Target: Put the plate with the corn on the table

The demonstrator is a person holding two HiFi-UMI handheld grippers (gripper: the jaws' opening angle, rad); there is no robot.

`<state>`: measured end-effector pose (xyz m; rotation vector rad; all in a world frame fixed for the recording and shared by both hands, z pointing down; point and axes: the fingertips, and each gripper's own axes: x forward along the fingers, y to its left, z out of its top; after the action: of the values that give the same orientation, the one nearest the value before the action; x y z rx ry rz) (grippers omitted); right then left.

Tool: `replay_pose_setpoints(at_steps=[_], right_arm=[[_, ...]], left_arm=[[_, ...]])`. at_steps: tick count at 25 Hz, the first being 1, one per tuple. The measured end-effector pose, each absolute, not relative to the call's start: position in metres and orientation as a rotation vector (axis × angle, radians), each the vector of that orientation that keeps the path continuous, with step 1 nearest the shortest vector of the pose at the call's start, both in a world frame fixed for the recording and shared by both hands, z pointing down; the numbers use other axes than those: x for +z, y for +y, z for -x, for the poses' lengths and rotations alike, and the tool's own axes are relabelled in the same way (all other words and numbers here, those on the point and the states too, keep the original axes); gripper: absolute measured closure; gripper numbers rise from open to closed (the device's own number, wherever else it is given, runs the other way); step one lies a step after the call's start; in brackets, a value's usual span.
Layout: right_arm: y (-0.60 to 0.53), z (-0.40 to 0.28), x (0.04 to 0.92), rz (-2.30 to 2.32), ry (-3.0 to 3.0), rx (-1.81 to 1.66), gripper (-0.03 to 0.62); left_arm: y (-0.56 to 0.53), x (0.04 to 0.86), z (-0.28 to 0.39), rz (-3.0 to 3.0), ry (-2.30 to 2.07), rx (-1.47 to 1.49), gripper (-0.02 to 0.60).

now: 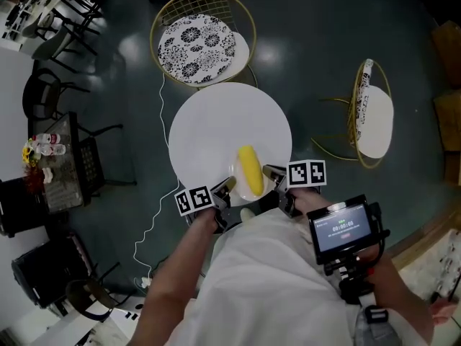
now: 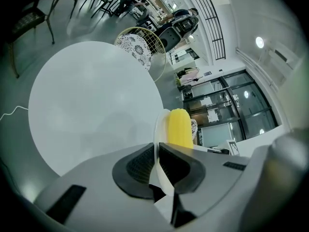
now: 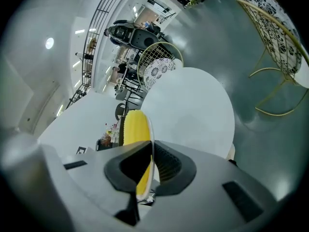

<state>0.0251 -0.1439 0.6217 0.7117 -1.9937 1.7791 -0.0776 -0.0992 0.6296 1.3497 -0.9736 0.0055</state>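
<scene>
We see a small white plate (image 1: 263,187) just below the middle of the head view, over the near edge of a round white table (image 1: 216,125). A yellow cob of corn (image 1: 250,167) lies along the middle of the plate, pointing towards the top of the frame.

The left gripper (image 1: 225,187) comes in from the lower left and the right gripper (image 1: 272,173) from the lower right, so the plate sits between them. In the left gripper view the jaws are pressed together on the plate's thin rim, with the corn showing just past them. In the right gripper view the jaws are likewise clamped on the opposite rim, and the corn shows to the left of the plate's edge. We cannot tell whether the plate rests on the tabletop or hangs just above it.

At the top of the head view, touching the table's far edge, stands a wire chair (image 1: 198,45) with a black and white patterned cushion. A second chair (image 1: 372,114) lies tipped at the right, well apart from the table. A thin white cable (image 1: 153,215) trails over the dark floor at the left. A small screen (image 1: 343,228) glows at the lower right.
</scene>
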Motion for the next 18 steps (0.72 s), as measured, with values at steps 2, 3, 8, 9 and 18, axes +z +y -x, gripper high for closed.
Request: replay_pose_setpoints(at_steps=[2,3,8,9,18], right_arm=[[-0.151,-0.023,0.624,-0.703,-1.988,1.779,0.563],[-0.155,-0.023,0.625,-0.698,-1.985,1.779,0.563],[-0.181,-0.022,0.632,-0.652,-1.974,1.769,0.563],[-0.184,-0.021,0.633,-0.639,-1.972,1.767,0.563],[-0.204,0.006,0.637,-0.495,-1.982,1.714,0.563]], left_arm=[[-0.106,0.632,0.079,-1.344,-0.976,0.003,0.551],[-0.11,0.633,0.08,-1.341,-0.978,0.0,0.551],[-0.132,0.64,0.078,-1.33,-1.001,-0.027,0.551],[-0.135,0.64,0.079,-1.328,-1.008,-0.038,0.551],[-0.142,0.649,0.1,-1.267,-1.115,-0.134,0.551]])
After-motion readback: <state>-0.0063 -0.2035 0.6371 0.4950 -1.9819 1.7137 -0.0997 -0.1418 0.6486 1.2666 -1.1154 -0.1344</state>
